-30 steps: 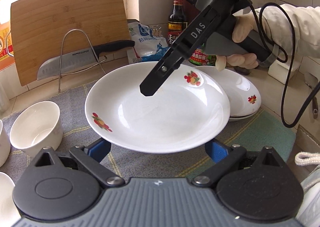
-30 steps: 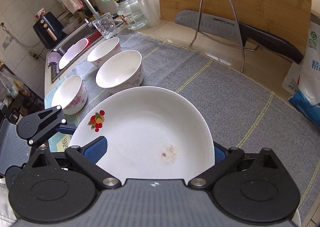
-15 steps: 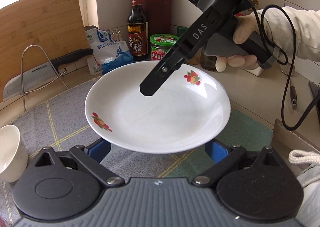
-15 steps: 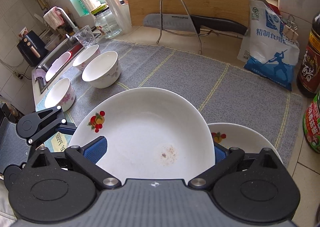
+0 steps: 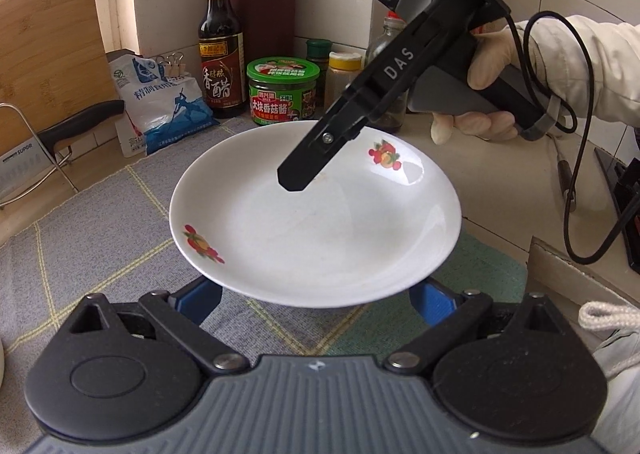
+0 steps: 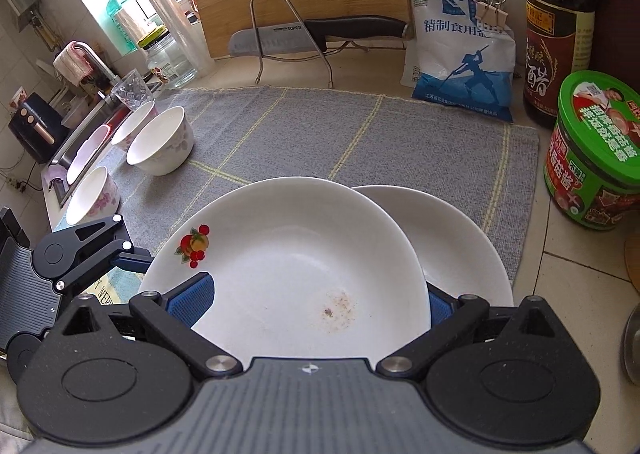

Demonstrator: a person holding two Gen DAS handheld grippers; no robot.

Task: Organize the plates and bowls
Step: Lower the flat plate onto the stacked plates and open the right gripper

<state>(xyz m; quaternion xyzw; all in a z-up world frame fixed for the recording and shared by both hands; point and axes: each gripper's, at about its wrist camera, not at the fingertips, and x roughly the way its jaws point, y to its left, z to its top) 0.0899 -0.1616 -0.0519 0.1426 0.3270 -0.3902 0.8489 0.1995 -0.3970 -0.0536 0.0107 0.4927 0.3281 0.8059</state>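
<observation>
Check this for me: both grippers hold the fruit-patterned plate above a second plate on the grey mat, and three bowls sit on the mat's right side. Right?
Not quite. The bowls sit on the left side of the grey mat, toward the sink, as the right wrist view shows. The rest stands.
</observation>
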